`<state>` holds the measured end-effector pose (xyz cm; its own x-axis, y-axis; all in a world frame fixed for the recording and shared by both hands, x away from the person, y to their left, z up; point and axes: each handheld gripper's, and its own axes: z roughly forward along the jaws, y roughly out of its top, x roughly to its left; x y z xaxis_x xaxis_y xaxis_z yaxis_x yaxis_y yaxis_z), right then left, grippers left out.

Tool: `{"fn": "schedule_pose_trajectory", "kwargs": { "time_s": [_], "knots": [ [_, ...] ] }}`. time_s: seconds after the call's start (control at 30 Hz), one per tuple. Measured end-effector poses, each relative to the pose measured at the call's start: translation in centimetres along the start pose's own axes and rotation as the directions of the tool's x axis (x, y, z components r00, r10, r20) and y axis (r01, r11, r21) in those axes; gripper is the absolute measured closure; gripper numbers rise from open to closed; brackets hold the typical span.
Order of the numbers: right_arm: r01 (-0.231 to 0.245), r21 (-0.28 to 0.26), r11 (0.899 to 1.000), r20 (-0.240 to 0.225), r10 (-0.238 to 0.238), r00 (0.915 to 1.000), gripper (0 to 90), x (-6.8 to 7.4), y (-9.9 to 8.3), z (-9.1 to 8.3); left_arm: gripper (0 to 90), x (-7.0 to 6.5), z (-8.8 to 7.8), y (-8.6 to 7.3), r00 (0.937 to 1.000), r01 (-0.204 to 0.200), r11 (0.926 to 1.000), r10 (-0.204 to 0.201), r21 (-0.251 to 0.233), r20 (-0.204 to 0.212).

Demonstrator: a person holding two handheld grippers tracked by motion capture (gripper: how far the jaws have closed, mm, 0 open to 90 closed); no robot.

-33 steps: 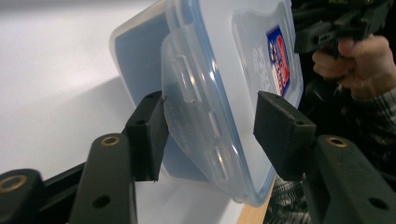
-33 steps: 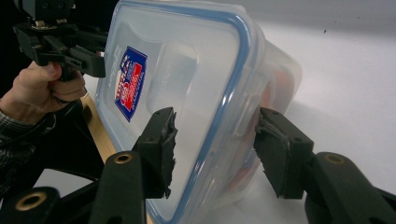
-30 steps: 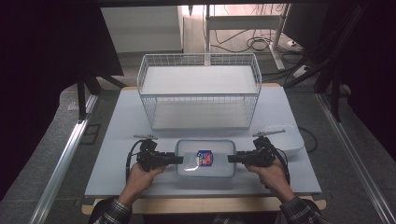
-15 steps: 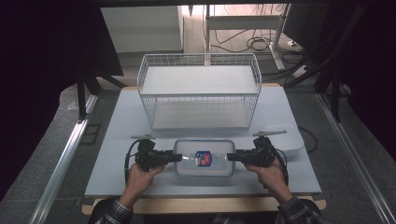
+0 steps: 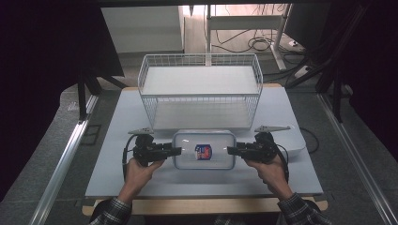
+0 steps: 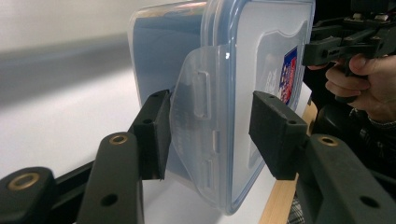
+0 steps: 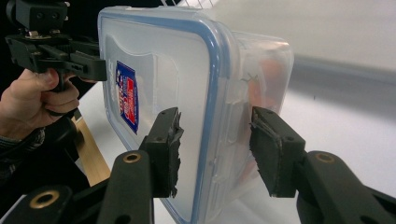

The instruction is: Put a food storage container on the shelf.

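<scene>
— While both hands (image 5: 141, 171) are that low at the near edge, can you tell what the left tongs (image 5: 174, 151) are doing?

— They sit at the left end of the clear lidded container (image 5: 203, 150). In the left gripper view the jaws straddle the lid's latch flap (image 6: 198, 116), one under the rim, one over the lid. There is a visible gap on the upper side, so I'd call them spread, not biting yet.

— And the right tongs (image 5: 231, 150)?

— Mirror image at the right end. In the right gripper view the jaws bracket the blue-sealed edge (image 7: 215, 107) with space on both sides, so they are unclenched as well.

— Where is the container itself?

— Flat on the white surface (image 5: 112, 140), close to the person, between the two tools, its lid on and a small red and blue label (image 5: 202, 151) facing up. Just behind it stands the white wire basket (image 5: 202, 91), which looks bare inside. A white oblong thing (image 5: 295, 143) lies past the right hand; I can't say what it is.

— So how far along is it?

— Early, I'd judge. Both tools are lined up on the ends, but nothing is squeezed or raised. Closing on the flaps or rims comes next, then either unlatching the lid or carrying the box toward the basket; I can't tell which is meant.
</scene>
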<state>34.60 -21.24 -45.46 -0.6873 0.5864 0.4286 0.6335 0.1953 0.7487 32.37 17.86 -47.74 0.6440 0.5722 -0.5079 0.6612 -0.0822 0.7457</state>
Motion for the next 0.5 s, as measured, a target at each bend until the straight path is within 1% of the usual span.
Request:
{"fn": "schedule_pose_trajectory", "kwargs": {
  "time_s": [0.1,0.13,0.17,0.2,0.23,0.27,0.3,0.33,0.4,0.43,0.47,0.5],
  "knots": [
    [0.025,-0.022,0.999,0.003,-0.025,0.9997,53.7,0.3,1.3,-0.2,49.7,-0.4,-0.5,1.2,0.9997,-0.018,0.9997,0.018,-0.015,-0.015],
    [0.025,-0.022,0.999,0.003,-0.025,0.9997,53.7,0.3,1.3,-0.2,49.7,-0.4,-0.5,1.2,0.9997,-0.018,0.9997,0.018,-0.015,-0.015],
    [0.026,-0.025,0.999,0.001,-0.026,0.9997,53.7,0.3,1.5,-0.3,49.7,-0.4,-0.7,1.7,0.9994,-0.029,0.9994,0.028,-0.019,-0.019],
    [0.033,-0.036,0.999,0.000,-0.033,0.9995,53.7,0.3,2.3,-0.4,49.7,-0.5,-0.8,2.0,0.9994,-0.025,0.9995,0.024,-0.021,-0.023],
    [0.037,-0.041,0.998,-0.001,-0.037,0.9993,53.7,0.3,2.5,-0.4,49.7,-0.6,-1.0,2.6,0.9991,-0.034,0.9991,0.033,-0.026,-0.027],
    [0.037,-0.041,0.998,-0.001,-0.037,0.9993,53.7,0.3,2.5,-0.4,49.7,-0.6,-1.0,2.6,0.9991,-0.034,0.9991,0.033,-0.026,-0.027],
    [0.042,-0.049,0.998,-0.001,-0.042,0.9991,53.7,0.4,3.3,-0.5,49.6,-0.7,-1.3,3.4,0.9987,-0.039,0.9988,0.038,-0.031,-0.033],
    [0.042,-0.049,0.998,-0.001,-0.042,0.9991,53.7,0.4,3.3,-0.5,49.6,-0.7,-1.3,3.4,0.9987,-0.039,0.9988,0.038,-0.031,-0.033],
    [0.045,-0.055,0.997,-0.005,-0.045,0.9990,53.8,0.5,4.1,-0.6,49.6,-0.9,-1.7,4.3,0.9982,-0.048,0.9981,0.046,-0.038,-0.040],
    [0.048,-0.061,0.997,-0.007,-0.049,0.9988,53.8,0.6,4.8,-0.7,49.6,-1.0,-2.0,5.0,0.9979,-0.051,0.9978,0.049,-0.042,-0.042],
    [0.049,-0.063,0.997,-0.009,-0.049,0.9987,53.8,0.7,5.2,-0.7,49.5,-1.0,-2.0,5.0,0.9979,-0.051,0.9978,0.049,-0.042,-0.042],
    [0.052,-0.068,0.996,-0.008,-0.052,0.9986,53.8,0.7,5.6,-0.8,49.5,-1.2,-2.3,5.8,0.9975,-0.055,0.9973,0.052,-0.049,-0.047]
  ]
}}
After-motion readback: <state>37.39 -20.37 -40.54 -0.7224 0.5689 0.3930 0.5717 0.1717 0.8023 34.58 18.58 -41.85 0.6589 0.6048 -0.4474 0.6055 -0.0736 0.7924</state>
